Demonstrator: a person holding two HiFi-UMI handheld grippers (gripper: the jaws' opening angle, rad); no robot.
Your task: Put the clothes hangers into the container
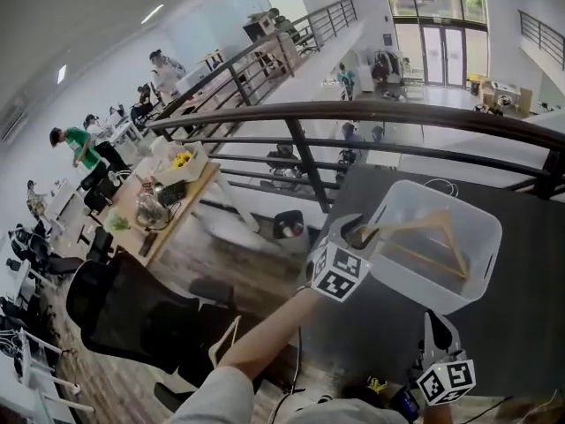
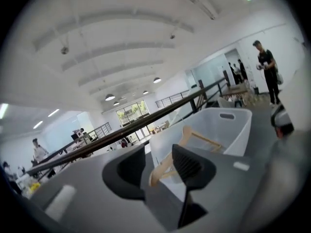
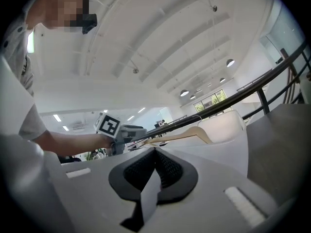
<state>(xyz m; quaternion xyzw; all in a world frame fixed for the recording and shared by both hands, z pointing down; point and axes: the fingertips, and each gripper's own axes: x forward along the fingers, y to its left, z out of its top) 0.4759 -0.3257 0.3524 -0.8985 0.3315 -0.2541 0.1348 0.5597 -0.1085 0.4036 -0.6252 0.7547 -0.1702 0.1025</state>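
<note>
A translucent white container [image 1: 402, 203] stands on the dark table, and a wooden hanger [image 1: 434, 235] leans inside it. My left gripper [image 1: 357, 230] hovers at the container's left rim, right by the hanger's near end. In the left gripper view its jaws [image 2: 158, 168] stand apart; the hanger [image 2: 167, 163] shows in the gap behind them, inside the container [image 2: 228, 127], with no pad pressing on it. My right gripper [image 1: 439, 327] is low at the table's front edge. Its pads [image 3: 163, 166] meet with nothing between them. Ahead of it I see the hanger [image 3: 187, 134] and container [image 3: 224, 126].
A black railing [image 1: 353, 113] runs behind the dark grey table [image 1: 521, 272], with a drop to a lower floor beyond it. A black office chair [image 1: 132, 312] stands at the left. Small items [image 1: 380, 385] lie near the table's front edge.
</note>
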